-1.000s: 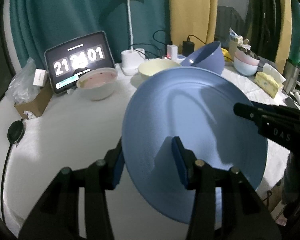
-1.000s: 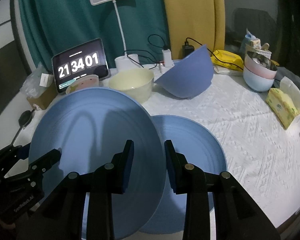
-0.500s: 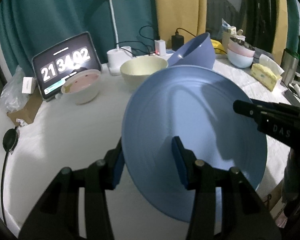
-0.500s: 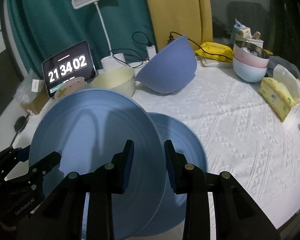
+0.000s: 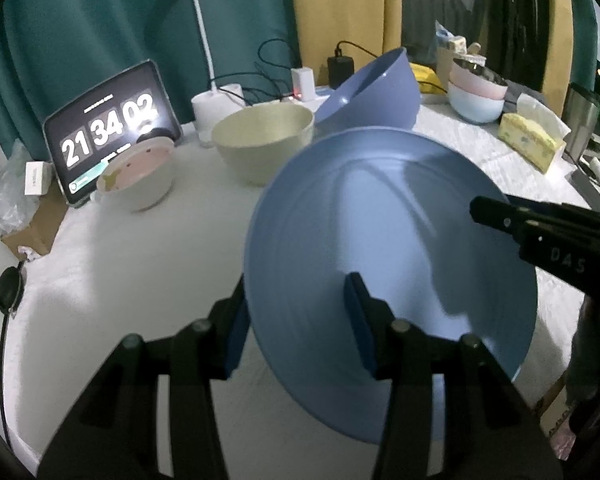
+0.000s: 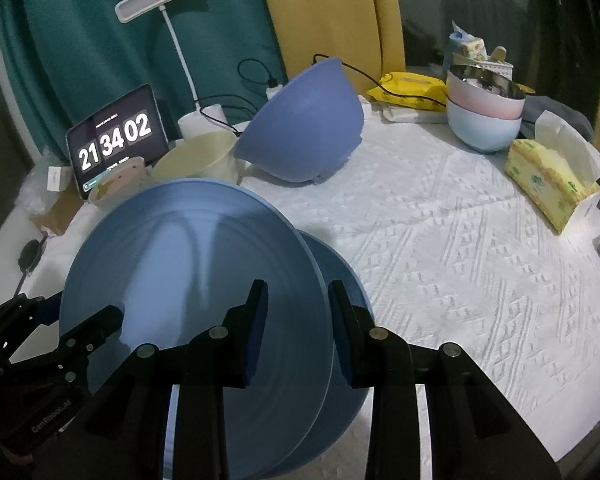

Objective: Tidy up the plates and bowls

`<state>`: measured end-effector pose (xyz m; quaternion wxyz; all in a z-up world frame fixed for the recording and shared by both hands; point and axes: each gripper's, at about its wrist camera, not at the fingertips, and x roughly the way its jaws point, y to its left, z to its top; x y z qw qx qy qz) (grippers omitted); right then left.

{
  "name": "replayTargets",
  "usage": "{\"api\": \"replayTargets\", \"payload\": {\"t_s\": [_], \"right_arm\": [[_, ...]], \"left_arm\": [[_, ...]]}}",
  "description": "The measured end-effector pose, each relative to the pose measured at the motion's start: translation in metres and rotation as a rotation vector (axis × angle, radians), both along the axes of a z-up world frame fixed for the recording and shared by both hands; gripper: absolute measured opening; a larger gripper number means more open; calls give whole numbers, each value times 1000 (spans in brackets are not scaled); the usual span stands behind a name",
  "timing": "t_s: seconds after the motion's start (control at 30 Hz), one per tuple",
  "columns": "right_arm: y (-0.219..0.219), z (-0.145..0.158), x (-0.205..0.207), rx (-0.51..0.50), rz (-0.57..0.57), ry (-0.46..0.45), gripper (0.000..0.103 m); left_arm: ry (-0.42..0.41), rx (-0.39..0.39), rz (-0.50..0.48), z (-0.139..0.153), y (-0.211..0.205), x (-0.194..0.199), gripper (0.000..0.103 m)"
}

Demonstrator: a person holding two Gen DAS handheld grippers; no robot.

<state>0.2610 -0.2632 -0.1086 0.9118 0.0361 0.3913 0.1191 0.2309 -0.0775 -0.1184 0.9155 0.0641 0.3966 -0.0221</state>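
A large blue plate [image 5: 392, 248] [image 6: 188, 280] is held tilted above the table by both grippers. My left gripper [image 5: 296, 320] is shut on its near rim. My right gripper [image 6: 296, 312] is shut on its opposite rim and shows in the left wrist view [image 5: 500, 216]. A second blue plate [image 6: 342, 280] lies on the table under it, mostly hidden. A big blue bowl [image 6: 300, 128] leans tilted at the back. A cream bowl [image 5: 262, 140] and a white bowl with pink inside [image 5: 136, 176] stand left of it.
A stack of pink and pale blue bowls [image 6: 484, 116] stands at the back right. A yellow tissue box [image 6: 548, 180] lies at the right edge. A clock tablet [image 5: 112, 132], a desk lamp [image 5: 204, 40] and cables [image 5: 268, 80] line the back. A cardboard box [image 5: 32, 224] sits at left.
Both grippers have carried the tilted plate to the right and back from the table; the bowls at the back look farther off. The grips have not changed.
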Motion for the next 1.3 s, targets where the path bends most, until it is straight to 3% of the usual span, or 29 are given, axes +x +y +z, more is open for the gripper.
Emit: {"api": "replayTargets", "payload": {"t_s": [0.33,0.9,1.03,1.3], "right_arm": [[-6,-6,5,-10,-27,14,34],[-10,-13,8,-81,-80,23,35],[-11,-8,4,-76,-85,7,47],[-16,-9,1,-74,-103,17,47]], "left_arm": [[12,29,-12,-8,-8,11,47],[29,-7,17,-11,0,13,47],[27,-20,17,-11,2,10,47],[53,-57,31,-18,6,9,48]]}}
